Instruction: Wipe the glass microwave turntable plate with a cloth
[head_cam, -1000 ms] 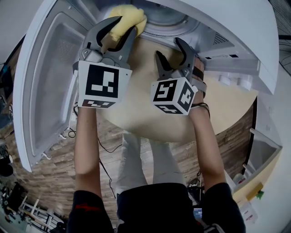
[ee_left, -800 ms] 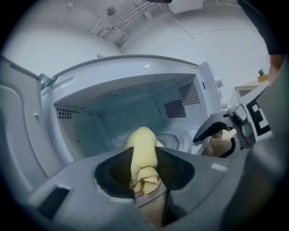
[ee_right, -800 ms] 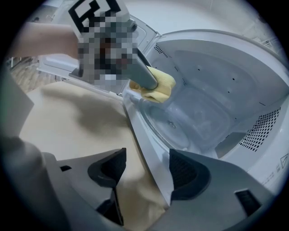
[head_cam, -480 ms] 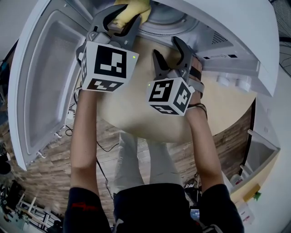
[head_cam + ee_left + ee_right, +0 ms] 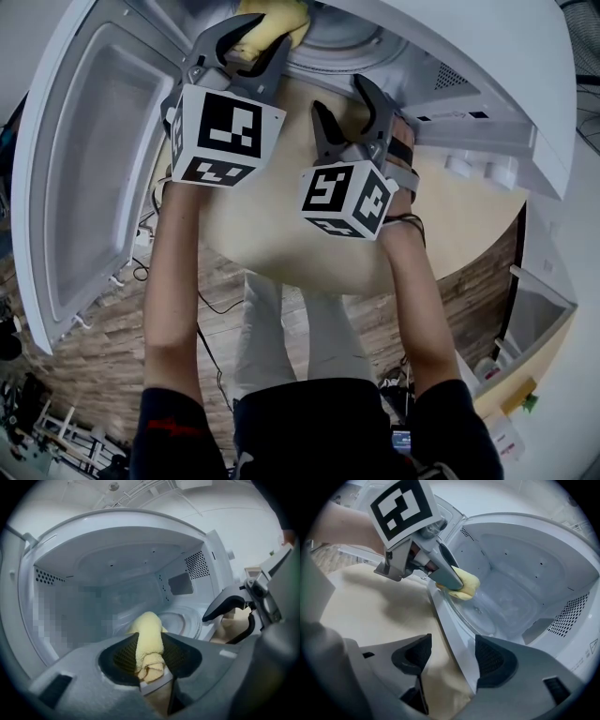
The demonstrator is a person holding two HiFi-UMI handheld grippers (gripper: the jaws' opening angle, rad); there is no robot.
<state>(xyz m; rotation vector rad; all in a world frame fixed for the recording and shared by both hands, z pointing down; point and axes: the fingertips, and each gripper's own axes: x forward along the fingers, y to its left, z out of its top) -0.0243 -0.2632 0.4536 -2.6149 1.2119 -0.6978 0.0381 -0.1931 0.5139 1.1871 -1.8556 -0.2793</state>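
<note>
**Left gripper**: shut on a rolled yellow cloth. The roll is pinched between the pads with its free end projecting forward, so that fabric, not the jaws, meets the glass.

**Cloth end:** placed at the near left rim of the glass turntable plate, which lies on the floor of the microwave cavity. Contact appears to be made but cannot be confirmed.

**Right gripper**: jaws set wide apart, nothing held. It is positioned outside the cavity, just near of the sill and to the right, presumably to stay clear of the wiping.

**Microwave**: white, with the door swung fully open to the left for access.

**Surface:** a pale round tabletop, bare where seen.

**Room:** wood-patterned floor, with cables trailing on it.
</note>
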